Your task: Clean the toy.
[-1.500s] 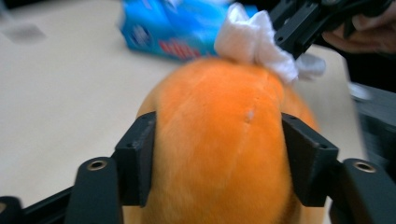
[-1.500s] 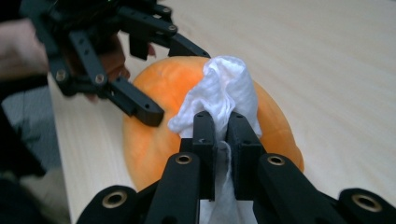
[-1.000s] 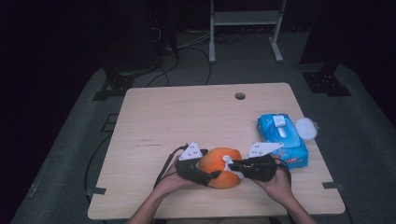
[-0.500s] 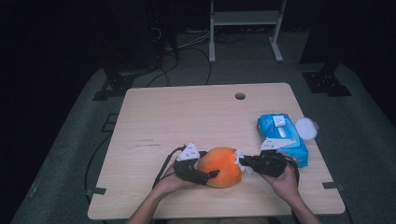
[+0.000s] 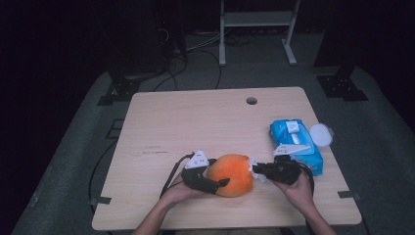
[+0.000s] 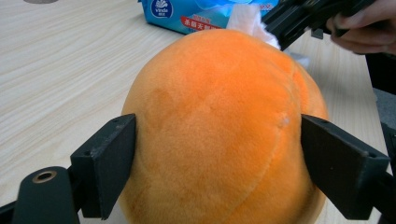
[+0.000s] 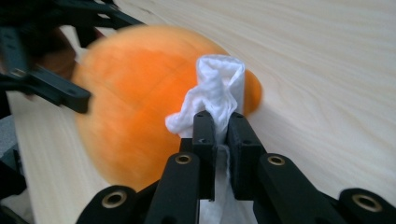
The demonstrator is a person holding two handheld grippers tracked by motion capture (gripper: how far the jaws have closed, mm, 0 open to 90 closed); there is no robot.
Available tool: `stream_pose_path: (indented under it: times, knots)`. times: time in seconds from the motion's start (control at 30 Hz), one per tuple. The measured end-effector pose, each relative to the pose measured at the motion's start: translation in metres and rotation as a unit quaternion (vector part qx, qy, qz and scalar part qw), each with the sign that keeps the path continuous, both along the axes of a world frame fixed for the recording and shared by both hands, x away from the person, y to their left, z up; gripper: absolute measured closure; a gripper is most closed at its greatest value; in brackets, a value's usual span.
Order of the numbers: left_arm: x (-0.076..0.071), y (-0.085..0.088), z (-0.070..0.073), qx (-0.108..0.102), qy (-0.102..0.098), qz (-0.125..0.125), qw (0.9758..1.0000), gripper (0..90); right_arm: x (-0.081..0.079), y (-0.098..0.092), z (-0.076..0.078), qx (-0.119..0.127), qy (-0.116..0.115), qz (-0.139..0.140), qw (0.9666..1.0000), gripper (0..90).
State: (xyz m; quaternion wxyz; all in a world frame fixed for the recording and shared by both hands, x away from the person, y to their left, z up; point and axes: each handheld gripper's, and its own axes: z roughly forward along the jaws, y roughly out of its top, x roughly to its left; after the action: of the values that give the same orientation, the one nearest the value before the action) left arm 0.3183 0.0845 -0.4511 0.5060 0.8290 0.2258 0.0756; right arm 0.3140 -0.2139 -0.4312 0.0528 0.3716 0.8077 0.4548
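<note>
Item: orange plush ball (image 5: 231,174), near edge of the table (image 5: 195,117), centre — you kept it there between both tools so one could steady while the other wiped. Your left gripper (image 6: 219,154) clasped the ball, a jaw pressed on either flank, its jaws having just closed a little onto it. Your right gripper (image 7: 219,126) was clenched on a white tissue (image 7: 212,91), held against the ball's right side. Ball near-round — slightly squat, no clear long axis, dome up. Wipes pack (image 5: 296,144) lay right, near.
</note>
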Motion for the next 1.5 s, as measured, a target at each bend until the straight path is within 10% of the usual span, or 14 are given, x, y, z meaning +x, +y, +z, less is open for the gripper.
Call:
stream_pose_path:
  times: [0.23,0.5,0.67,0.9,1.2,1.4,1.5]
  knots:
    - [-0.009,-0.012,0.006,0.027,-0.030,-0.005,0.9992,14.5,-0.020,0.026,0.025,-0.013,-0.061,0.044,0.9971,81.9]
    - [-0.009,-0.013,0.010,0.018,-0.034,-0.013,0.9992,15.3,-0.014,0.010,0.016,-0.022,-0.043,0.022,0.9986,81.9]
    - [-0.013,-0.018,0.014,0.036,-0.053,-0.023,0.9977,14.7,-0.021,0.026,0.025,-0.031,-0.069,0.049,0.9959,81.7]
    - [-0.001,-0.007,0.010,-0.001,0.006,-0.015,0.9999,8.5,-0.014,0.016,0.020,-0.029,-0.045,0.056,0.9970,81.7]
    - [-0.016,-0.026,0.015,0.040,-0.045,-0.026,0.9978,15.3,-0.026,0.037,0.035,-0.042,-0.086,0.088,0.9915,81.6]
    - [-0.003,-0.014,0.009,0.011,0.017,-0.011,0.9997,8.5,-0.022,0.028,0.029,-0.034,-0.070,0.090,0.9929,81.8]
    - [-0.006,-0.019,0.008,0.012,0.010,-0.012,0.9998,13.7,-0.022,0.028,0.031,-0.032,-0.069,0.086,0.9934,81.9]
